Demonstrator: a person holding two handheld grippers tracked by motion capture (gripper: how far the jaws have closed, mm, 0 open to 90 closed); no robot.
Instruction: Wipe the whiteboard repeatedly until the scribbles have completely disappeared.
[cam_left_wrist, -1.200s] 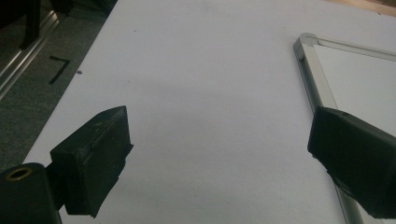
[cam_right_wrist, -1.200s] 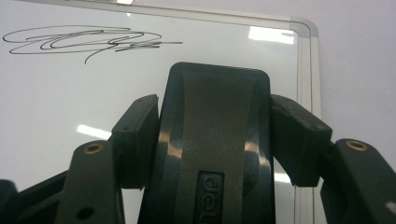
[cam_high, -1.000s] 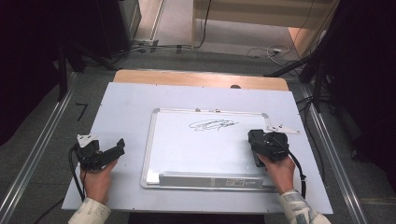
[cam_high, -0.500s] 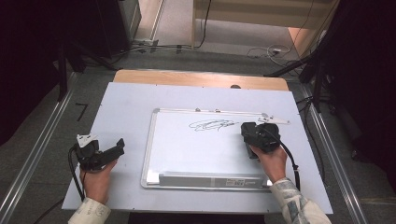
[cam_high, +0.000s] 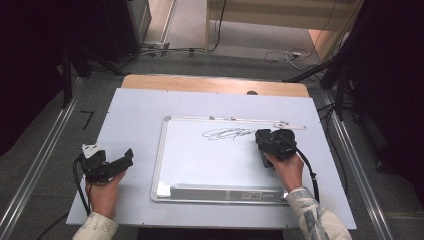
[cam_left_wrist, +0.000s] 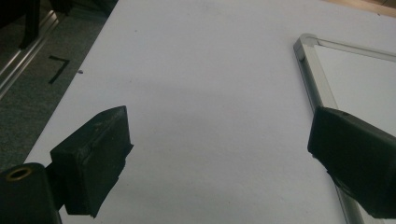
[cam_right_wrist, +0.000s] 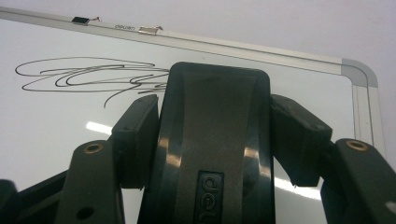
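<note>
My right gripper is clamped on the black eraser, which sits on the whiteboard right of frame center, at the scribble's end, probably touching it. High view hides that grip. Left gripper wide open, lower left.

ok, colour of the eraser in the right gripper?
Black with a dark grey centre panel; the eraser shows best in the right gripper view.
</note>
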